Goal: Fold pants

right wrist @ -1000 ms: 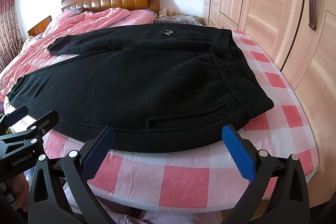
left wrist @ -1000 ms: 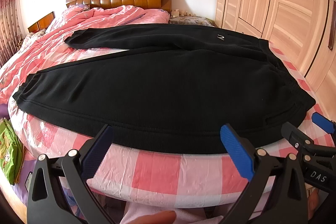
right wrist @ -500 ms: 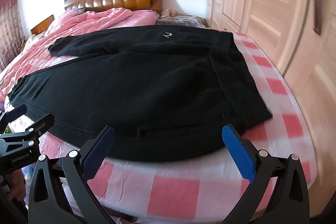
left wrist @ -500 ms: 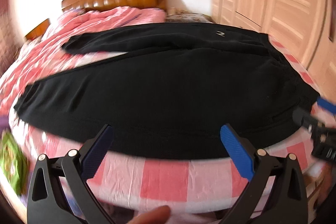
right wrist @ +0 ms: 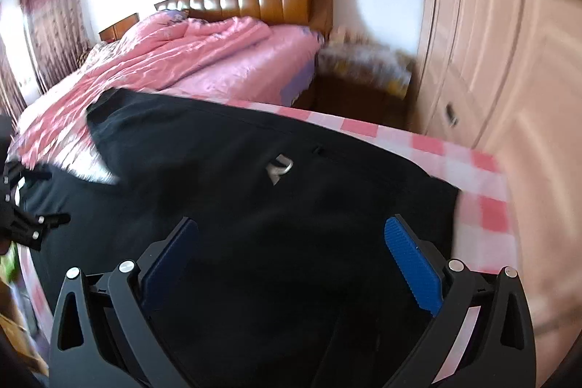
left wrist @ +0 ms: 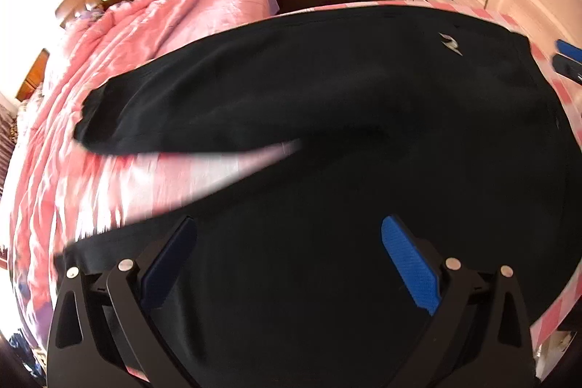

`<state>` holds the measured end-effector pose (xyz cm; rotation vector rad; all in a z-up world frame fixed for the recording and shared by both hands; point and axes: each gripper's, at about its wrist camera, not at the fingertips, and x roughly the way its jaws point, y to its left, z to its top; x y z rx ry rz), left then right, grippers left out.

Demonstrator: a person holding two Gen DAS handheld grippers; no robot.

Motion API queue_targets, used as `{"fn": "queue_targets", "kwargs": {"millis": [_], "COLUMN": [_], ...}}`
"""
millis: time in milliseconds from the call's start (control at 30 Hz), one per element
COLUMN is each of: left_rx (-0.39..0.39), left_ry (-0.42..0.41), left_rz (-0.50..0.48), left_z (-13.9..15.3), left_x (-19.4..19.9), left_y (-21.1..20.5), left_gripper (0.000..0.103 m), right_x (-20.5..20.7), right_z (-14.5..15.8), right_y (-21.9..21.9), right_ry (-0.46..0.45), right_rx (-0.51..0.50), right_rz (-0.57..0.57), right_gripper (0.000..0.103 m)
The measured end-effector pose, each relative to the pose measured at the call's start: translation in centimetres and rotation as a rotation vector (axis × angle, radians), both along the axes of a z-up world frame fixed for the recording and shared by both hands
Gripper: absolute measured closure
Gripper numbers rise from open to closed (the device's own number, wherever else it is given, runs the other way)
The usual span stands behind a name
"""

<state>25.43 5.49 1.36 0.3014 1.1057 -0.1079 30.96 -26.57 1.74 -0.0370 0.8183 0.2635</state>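
Two grippers over black sweatpants (left wrist: 363,140) flat on checked bedsheet (right wrist: 480,191). Left gripper (left wrist: 287,264) above near leg, jaws apart, empty. Right gripper (right wrist: 291,264) near waistband, jaws apart, empty. Step: approach, pre-grasp. Next, probably: lower, pinch edges, fold legs together.

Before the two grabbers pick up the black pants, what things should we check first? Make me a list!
1. Left gripper open: ok, fingers spread wide with nothing between them.
2. Right gripper open: ok, also wide and holding nothing.
3. Black pants lying flat on the checked sheet: ok, both legs spread out with a gap of sheet between them.
4. Far leg cuff unfolded: ok, it lies out toward the pink quilt.
5. Grippers over the fabric: ok, pants fill the space under both.
6. Fingers touching the fabric: cannot tell, the pictures are blurred.
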Motion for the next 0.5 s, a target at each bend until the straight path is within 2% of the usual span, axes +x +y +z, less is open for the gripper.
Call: {"fn": "queue_targets", "kwargs": {"millis": [67,133,167,300,367,467,500], "left_rx": [-0.045,-0.143,-0.181,-0.285,-0.361,-0.457,-0.474], "left_ry": [-0.014,-0.043,-0.031,0.04,0.106,0.209,0.231], "left_rz": [0.037,0.065,0.066,0.142,0.189,0.271,0.295], "left_z": [0.7,1.5,1.7,1.7,1.0,-0.5,-0.9], "left_x": [3.1,6.0,7.8,13.7,16.7,19.8,20.2], "left_y": [0.5,1.3,1.1,0.8,0.6,0.4,0.2], "left_gripper": [0.001,0.001,0.001,0.001,0.001,0.002,0.002], "right_x": [3.7,7.7,9.4,14.4,16.1,16.9,16.9], "right_z": [-0.8,-1.8,-2.2,-4.2,-5.5,-6.7,-7.1], "right_y": [-0.4,-1.0,-1.2,-2.2,-2.3,-1.4,-0.9], "right_ry": [0.031,0.078,0.093,0.147,0.188,0.24,0.252], "right_rx": [-0.021,-0.047,-0.056,-0.035,-0.026,-0.008,-0.021], "right_rz": [0.007,0.005,0.011,0.065,0.093,0.179,0.215], "right_gripper": [0.004,0.004,0.004,0.004,0.005,0.014,0.021]}}
